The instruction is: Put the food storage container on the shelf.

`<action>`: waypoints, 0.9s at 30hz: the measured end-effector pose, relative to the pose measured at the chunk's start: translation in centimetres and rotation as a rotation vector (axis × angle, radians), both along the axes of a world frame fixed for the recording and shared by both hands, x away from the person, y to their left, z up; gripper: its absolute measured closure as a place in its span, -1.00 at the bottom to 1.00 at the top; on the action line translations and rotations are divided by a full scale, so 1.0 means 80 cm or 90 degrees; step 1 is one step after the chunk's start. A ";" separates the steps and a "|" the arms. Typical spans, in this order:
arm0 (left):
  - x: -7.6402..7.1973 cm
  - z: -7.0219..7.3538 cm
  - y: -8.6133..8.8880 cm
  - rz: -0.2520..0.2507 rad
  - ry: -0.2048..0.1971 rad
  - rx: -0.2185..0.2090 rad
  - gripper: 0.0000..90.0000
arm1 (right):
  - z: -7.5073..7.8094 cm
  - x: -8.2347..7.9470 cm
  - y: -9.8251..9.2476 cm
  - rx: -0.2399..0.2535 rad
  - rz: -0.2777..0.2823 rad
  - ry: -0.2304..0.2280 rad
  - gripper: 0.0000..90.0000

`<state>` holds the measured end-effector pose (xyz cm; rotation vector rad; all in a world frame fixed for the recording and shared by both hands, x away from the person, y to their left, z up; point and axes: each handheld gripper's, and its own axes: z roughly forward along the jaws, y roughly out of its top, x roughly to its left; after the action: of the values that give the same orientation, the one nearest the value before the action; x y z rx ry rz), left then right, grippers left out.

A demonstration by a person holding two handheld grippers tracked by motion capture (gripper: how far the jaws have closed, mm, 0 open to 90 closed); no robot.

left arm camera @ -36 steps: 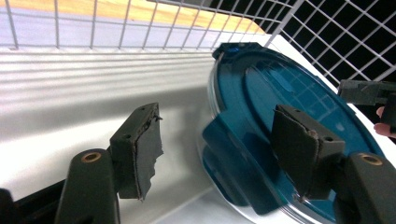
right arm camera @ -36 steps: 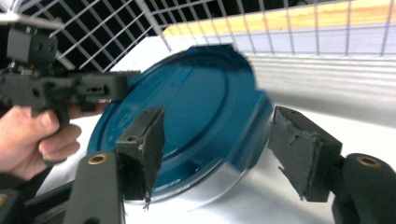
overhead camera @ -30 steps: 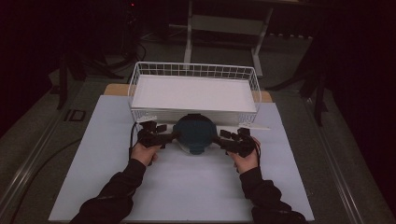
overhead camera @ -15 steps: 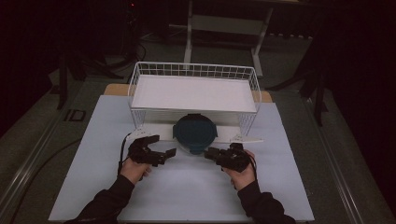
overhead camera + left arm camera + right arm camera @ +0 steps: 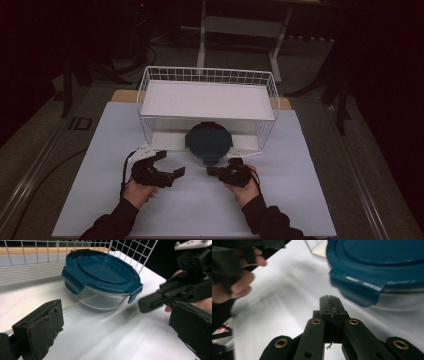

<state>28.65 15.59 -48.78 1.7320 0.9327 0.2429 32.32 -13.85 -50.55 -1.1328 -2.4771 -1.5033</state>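
Our left gripper [image 5: 169, 164] sits wide open with nothing in it, while our right gripper [image 5: 212, 171], just closed, is pinched together and empty. Mid-frame, the round glass container with the blue clip lid [image 5: 208, 142] rests at the front of the white wire basket [image 5: 210, 76].

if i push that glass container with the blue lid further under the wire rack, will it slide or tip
The glass container sits low and wide with a rounded base, so it would probably slide rather than tip, perhaps rocking slightly. The table surface looks smooth, which should help. Clear glass walls suggest it is stiff, fairly heavy and breakable. The blue lid has its side clips down, so it likely stays on.
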 end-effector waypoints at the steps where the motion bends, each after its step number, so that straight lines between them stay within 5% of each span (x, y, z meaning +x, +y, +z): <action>1: 0.000 -0.001 0.000 -0.002 0.000 0.001 -1.00 | 0.000 0.003 0.001 -0.001 -0.004 -0.001 1.00; 27: 0.000 -0.004 -0.001 -0.002 -0.001 0.006 -1.00 | -0.003 0.073 0.010 -0.016 -0.079 -0.005 1.00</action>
<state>28.64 15.50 -49.13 1.7413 0.9294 0.2477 38.18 -13.06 -50.78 -1.3092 -2.4795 -1.5118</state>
